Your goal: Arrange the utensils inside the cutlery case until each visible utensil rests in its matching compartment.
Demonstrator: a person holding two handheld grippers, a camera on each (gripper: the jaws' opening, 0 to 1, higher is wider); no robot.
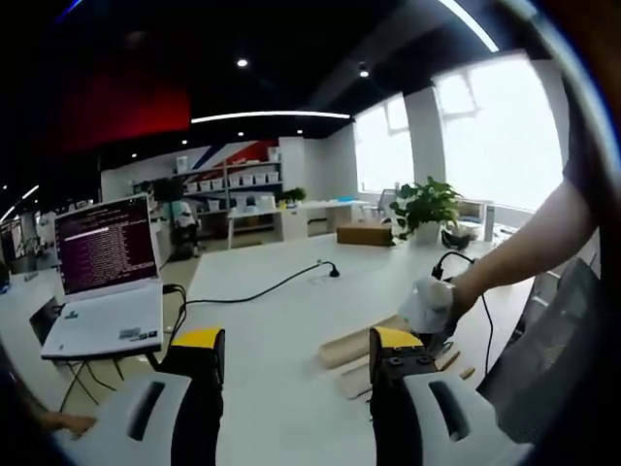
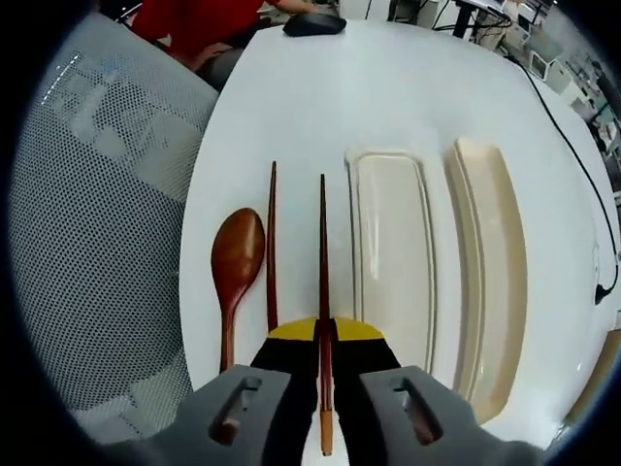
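Observation:
In the right gripper view my right gripper (image 2: 324, 332) is shut on a dark wooden chopstick (image 2: 322, 243), which runs between the jaws and points away over the white table. A second chopstick (image 2: 272, 243) lies just to its left, and a brown wooden spoon (image 2: 236, 257) lies left of that. Two cream halves of the cutlery case lie to the right: a shallow tray (image 2: 388, 243) and a second long piece (image 2: 490, 282). In the left gripper view my left gripper (image 1: 296, 349) is open and holds nothing, and the case (image 1: 357, 348) lies just beyond its right jaw.
A grey mesh chair (image 2: 97, 223) stands close to the table's left edge. A black mouse (image 2: 312, 23) lies at the far end. An open laptop (image 1: 105, 282), a black cable (image 1: 262, 291), a cardboard box (image 1: 364, 233) and a potted plant (image 1: 425, 206) stand on the table.

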